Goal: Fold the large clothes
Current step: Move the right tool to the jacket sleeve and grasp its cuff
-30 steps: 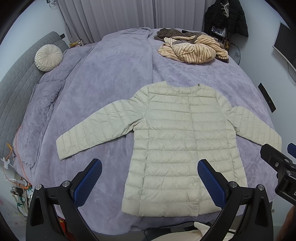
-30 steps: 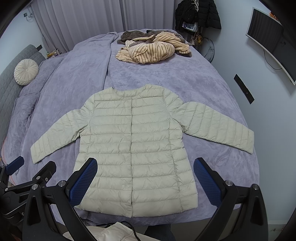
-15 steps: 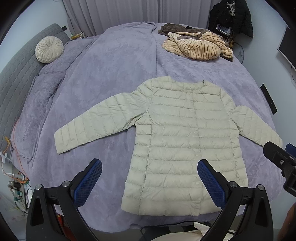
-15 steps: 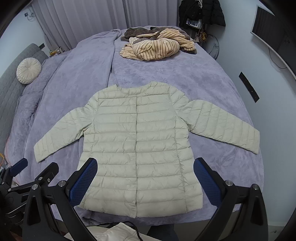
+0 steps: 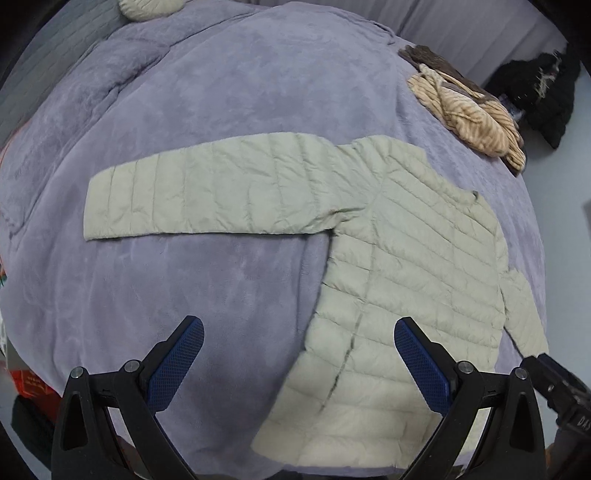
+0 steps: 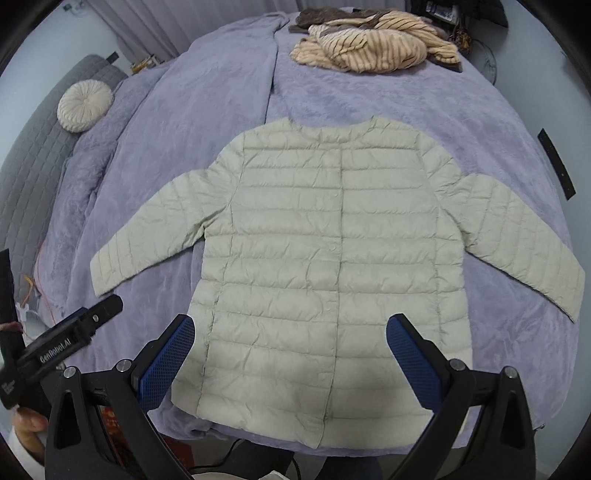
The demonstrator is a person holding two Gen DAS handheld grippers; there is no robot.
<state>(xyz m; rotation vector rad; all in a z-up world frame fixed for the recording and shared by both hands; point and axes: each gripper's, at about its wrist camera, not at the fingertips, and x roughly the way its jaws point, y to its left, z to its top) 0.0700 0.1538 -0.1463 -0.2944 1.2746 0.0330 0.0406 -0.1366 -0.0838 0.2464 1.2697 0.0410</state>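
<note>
Left wrist view: swung left and dipped lower since half a second ago, so the pale green quilted down jacket (image 5: 402, 280) now lies skewed toward the right, one sleeve (image 5: 207, 195) stretched straight across the middle. Left gripper (image 5: 299, 362) with jaws wide apart, blue pads holding nothing, hanging over bare lilac plush bedspread (image 5: 221, 96) just beside the hem. Far sleeve partly cut off behind the black tip of the right gripper (image 5: 561, 391) at the lower right edge. Striped tan-and-brown heap of clothes (image 5: 469, 107) at the far corner; cream round cushion (image 5: 151, 7) clipped by the top edge; dark coat (image 5: 543, 96) hanging against the wall, blurred.

Right wrist view: eased closer than before, jacket (image 6: 325, 266) larger, spread flat and face up, front closed, both sleeves angled outward. Right gripper (image 6: 291, 365) gaping, empty, poised above the hem. Left gripper (image 6: 62, 343) seen side-on at lower left, lettering only partly readable. Grey quilted headboard (image 6: 33, 158) and grey curtains (image 6: 155, 22) behind; striped heap (image 6: 373, 46) near the far edge.
</note>
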